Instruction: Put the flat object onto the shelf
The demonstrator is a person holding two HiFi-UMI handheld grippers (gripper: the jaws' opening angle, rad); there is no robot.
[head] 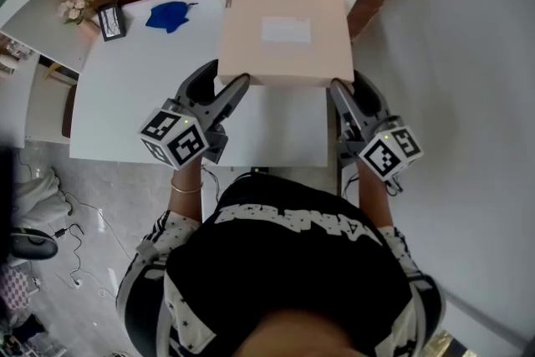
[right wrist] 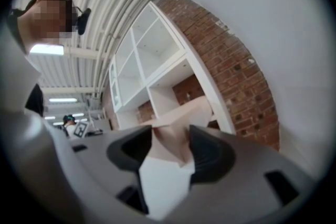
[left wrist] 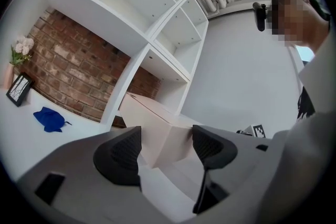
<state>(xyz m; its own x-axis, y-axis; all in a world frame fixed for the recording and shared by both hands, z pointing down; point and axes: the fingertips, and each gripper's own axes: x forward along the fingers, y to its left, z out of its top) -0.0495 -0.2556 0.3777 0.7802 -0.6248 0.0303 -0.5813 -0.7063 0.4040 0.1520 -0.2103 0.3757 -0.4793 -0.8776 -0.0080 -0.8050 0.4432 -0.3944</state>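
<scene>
The flat object is a pale pink box [head: 284, 17] with a white label. It lies on the white table [head: 276, 130] with its far end at the shelf unit's [left wrist: 152, 44] bottom compartment. My left gripper [head: 224, 84] straddles the box's near left corner, and the box [left wrist: 157, 131] fills the gap between both pads. My right gripper [head: 341, 88] is at the near right corner, where the box [right wrist: 173, 139] sits wedged between its two pads. Both grippers are shut on the box.
A blue cloth [head: 171, 15], a small picture frame [head: 111, 21] and flowers [head: 73, 6] sit on the table at the far left, against the brick wall [left wrist: 68, 68]. A grey wall [head: 468, 54] runs close on the right. Cables lie on the floor at the left.
</scene>
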